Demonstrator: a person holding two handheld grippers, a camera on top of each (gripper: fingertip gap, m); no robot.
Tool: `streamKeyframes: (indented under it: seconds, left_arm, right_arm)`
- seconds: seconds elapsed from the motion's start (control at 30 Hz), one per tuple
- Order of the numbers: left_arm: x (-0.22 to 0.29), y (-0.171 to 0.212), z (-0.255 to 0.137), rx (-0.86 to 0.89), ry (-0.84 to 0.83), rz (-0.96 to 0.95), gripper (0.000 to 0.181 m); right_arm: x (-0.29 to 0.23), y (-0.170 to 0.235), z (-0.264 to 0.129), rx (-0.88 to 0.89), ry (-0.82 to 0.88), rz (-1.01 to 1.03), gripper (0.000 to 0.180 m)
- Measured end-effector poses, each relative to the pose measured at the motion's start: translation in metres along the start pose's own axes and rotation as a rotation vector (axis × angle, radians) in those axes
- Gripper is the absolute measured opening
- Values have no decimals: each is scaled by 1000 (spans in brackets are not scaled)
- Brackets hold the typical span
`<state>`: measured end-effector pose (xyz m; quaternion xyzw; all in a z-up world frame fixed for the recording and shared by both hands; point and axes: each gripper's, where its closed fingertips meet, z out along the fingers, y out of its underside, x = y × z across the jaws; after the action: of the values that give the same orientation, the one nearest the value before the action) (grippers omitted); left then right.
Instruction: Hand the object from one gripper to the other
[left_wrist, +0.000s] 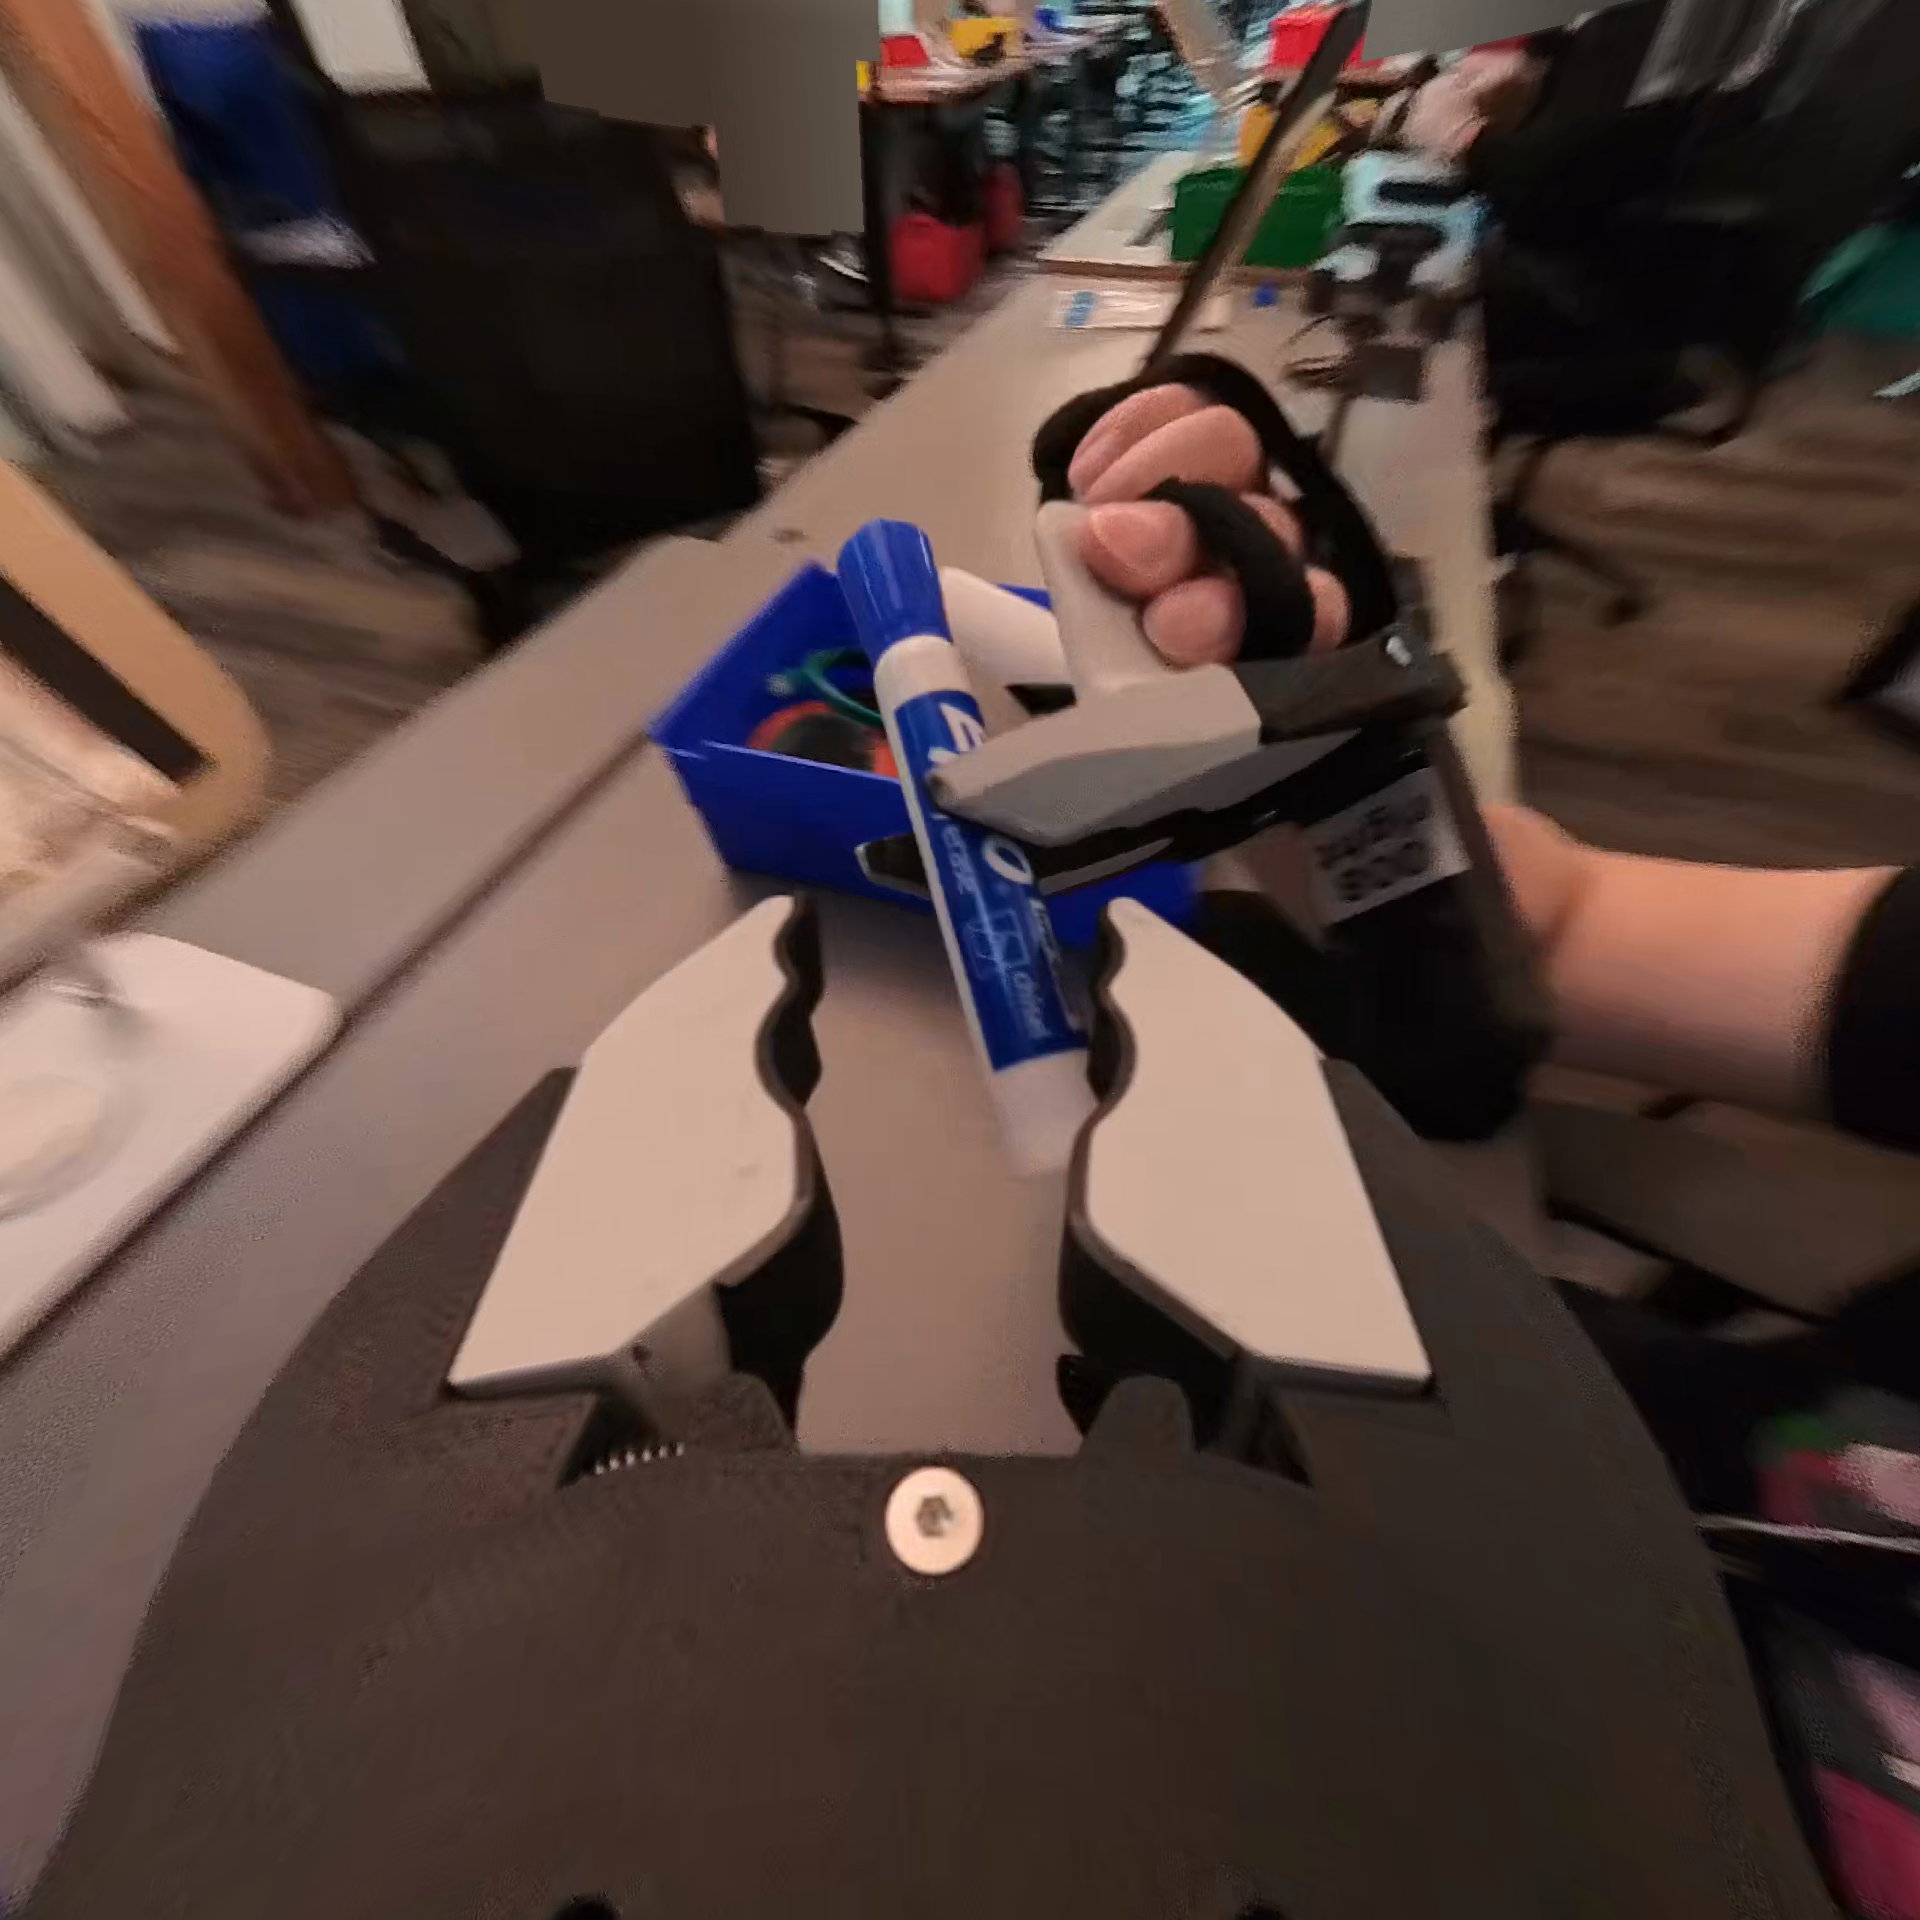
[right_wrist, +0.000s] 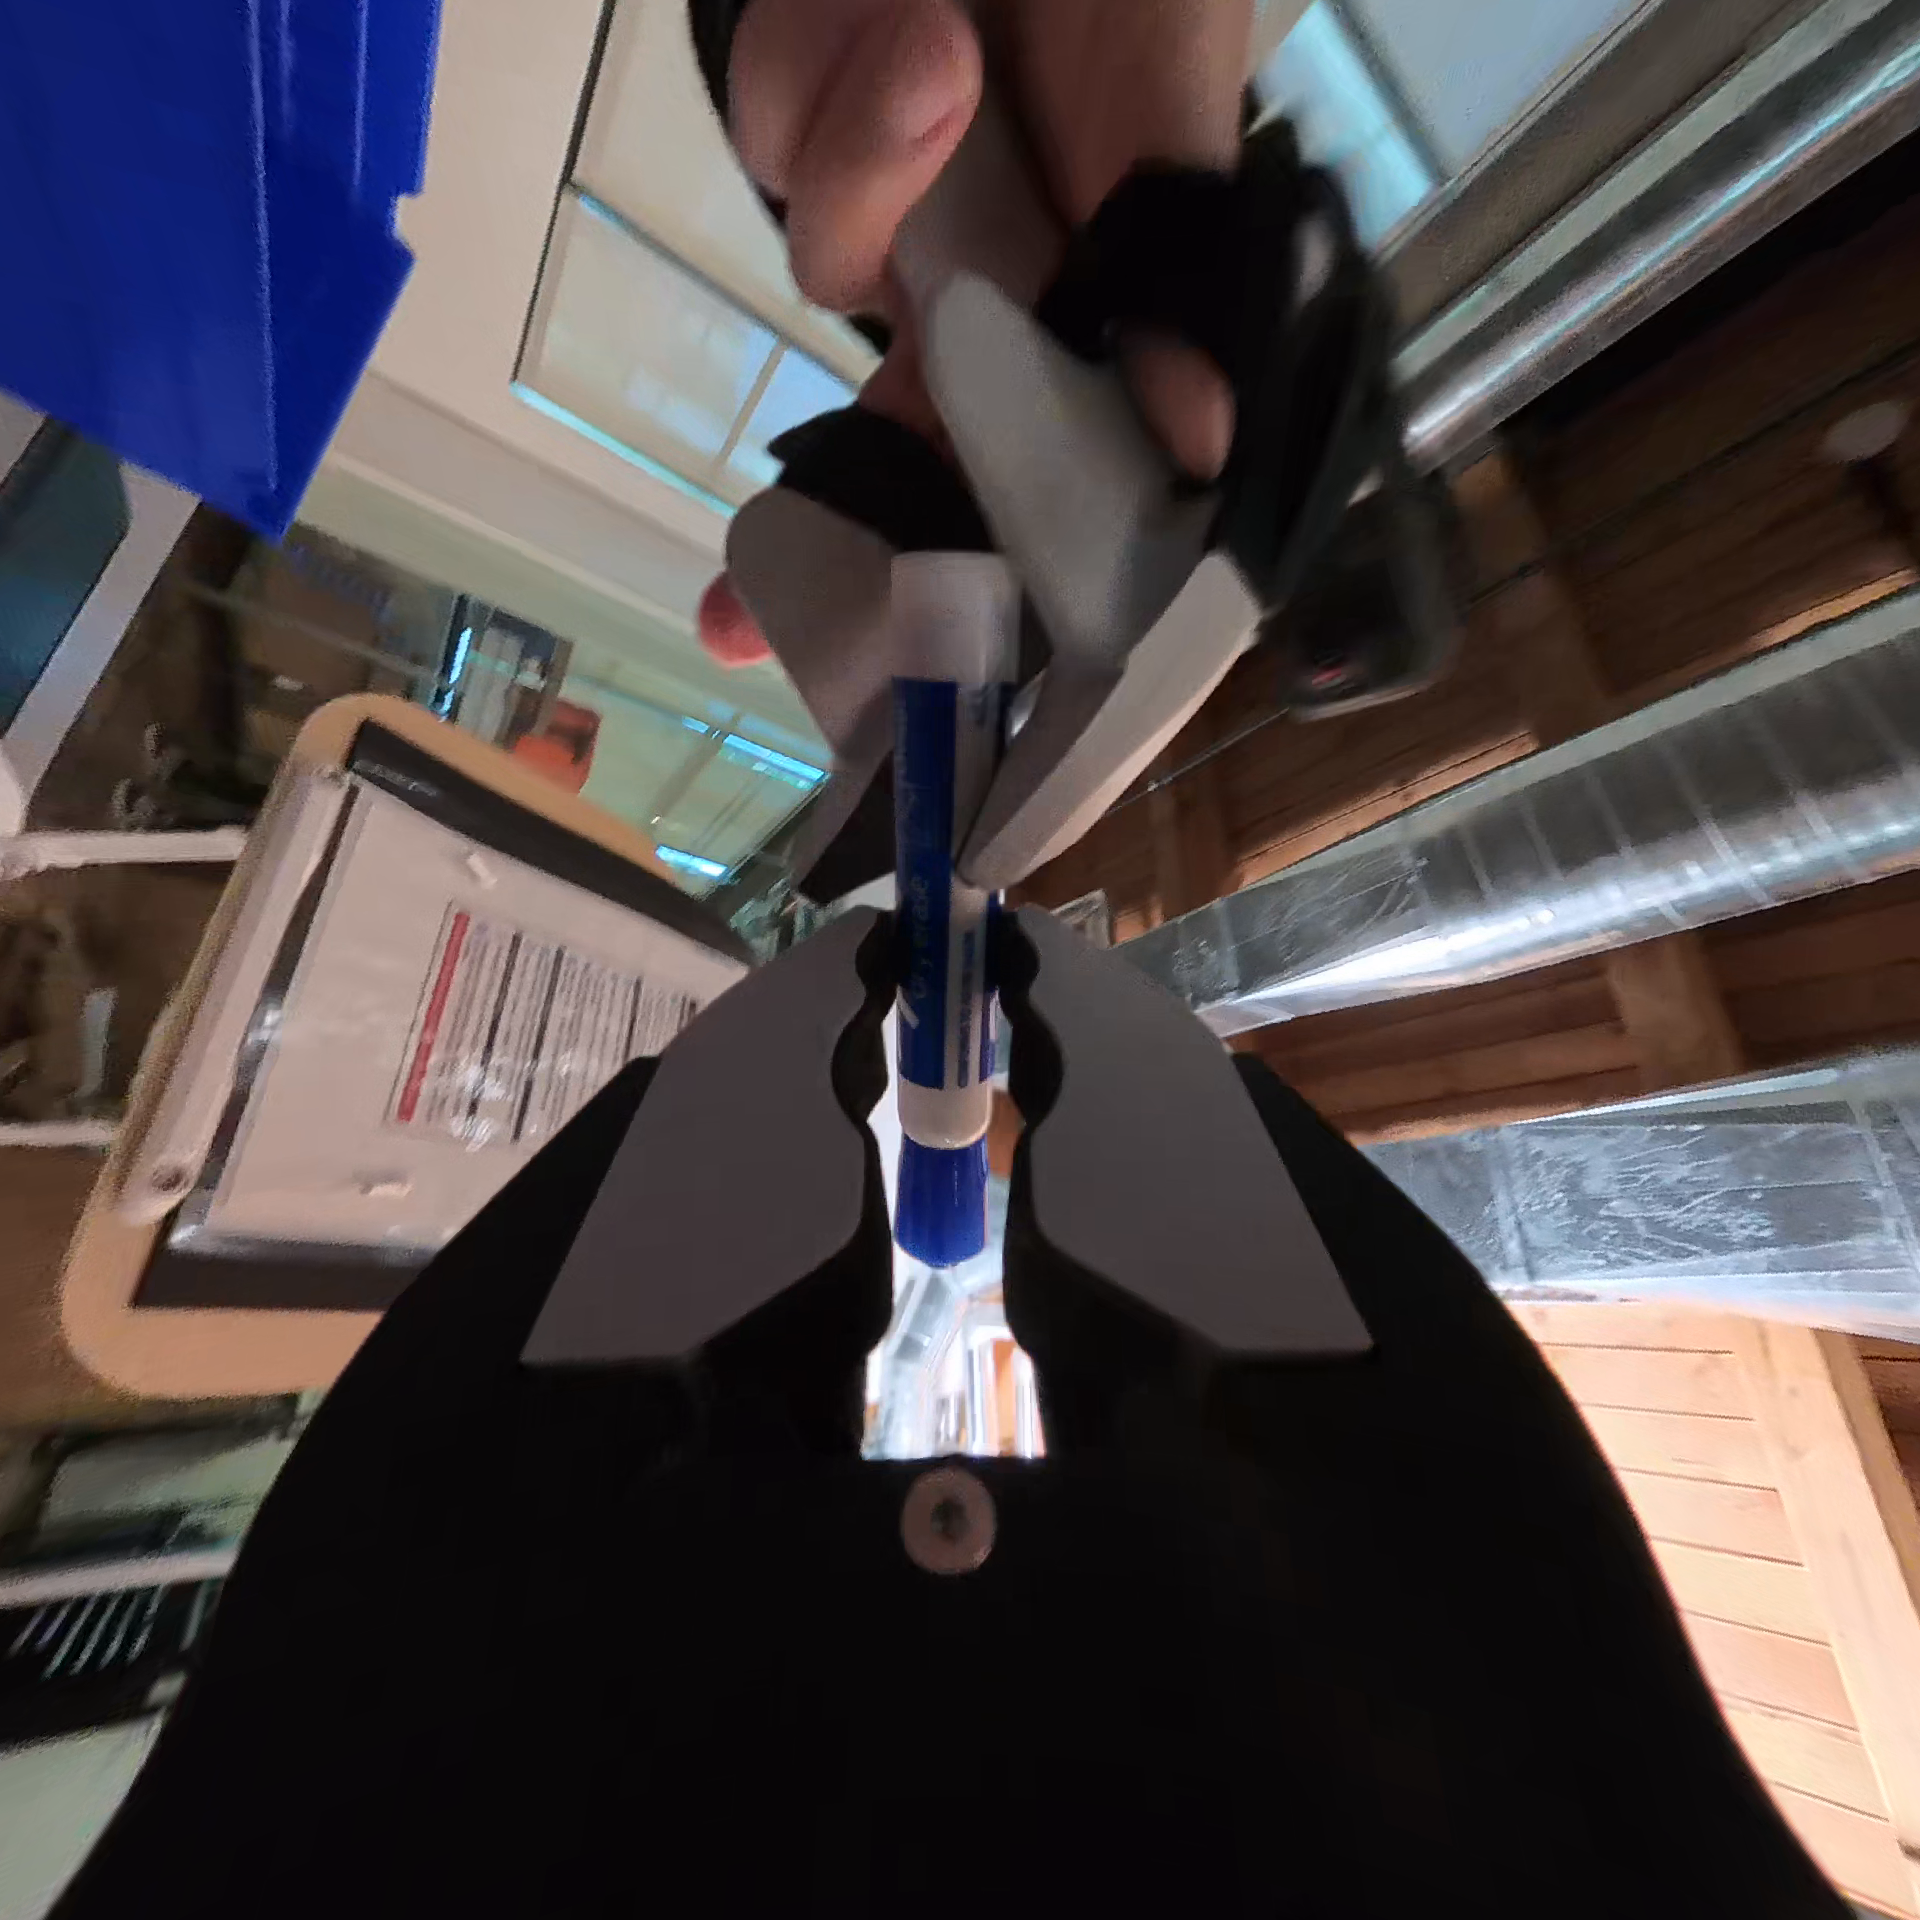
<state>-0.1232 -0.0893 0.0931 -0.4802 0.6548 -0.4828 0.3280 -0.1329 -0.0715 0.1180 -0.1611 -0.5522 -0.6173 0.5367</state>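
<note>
Your right gripper (right_wrist: 945, 997): fingers clamped on marker (left_wrist: 961, 831) mid-barrel, above blue bin (left_wrist: 769, 800) on worktop (left_wrist: 520, 935). Marker long axis steeply tilted, blue cap up and away, white tail down toward you. Your left gripper (left_wrist: 951, 997): fingers apart, marker tail between them, close against right-hand finger (left_wrist: 1226, 1122), contact unclear. Judgement: centre tail between fingers before closing; off-centre squeeze may twist marker.
</note>
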Motion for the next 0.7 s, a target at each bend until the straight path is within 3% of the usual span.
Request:
streamKeyframes:
  seconds: [0.1,0.23,0.27,0.37,0.47,0.53,0.63,0.7]
  left_arm:
    - [14,13,5,-85,211,-183,34]
    - [10,15,9,-78,319,-263,19]
    - [6,11,8,-46,336,-275,19]
    - [-14,-16,-4,173,351,-298,19]
    - [-51,-51,-37,529,225,-239,19]
    - [-71,-62,-61,706,105,-161,19]
    - [-76,-61,-66,741,5,-51,18]
    - [-67,-57,-54,698,-3,-6,19]
  right_arm:
    - [-5,-5,-1,32,16,-10,20]
    - [-1,15,-1,-34,103,67,30]
    - [5,31,-3,-103,163,110,38]
    - [17,79,-18,-257,297,325,39]
    - [23,110,-31,-252,382,842,34]
    - [27,122,-35,-147,412,1288,30]
    - [31,120,-28,166,358,1969,24]
    - [26,108,-15,326,204,2297,33]
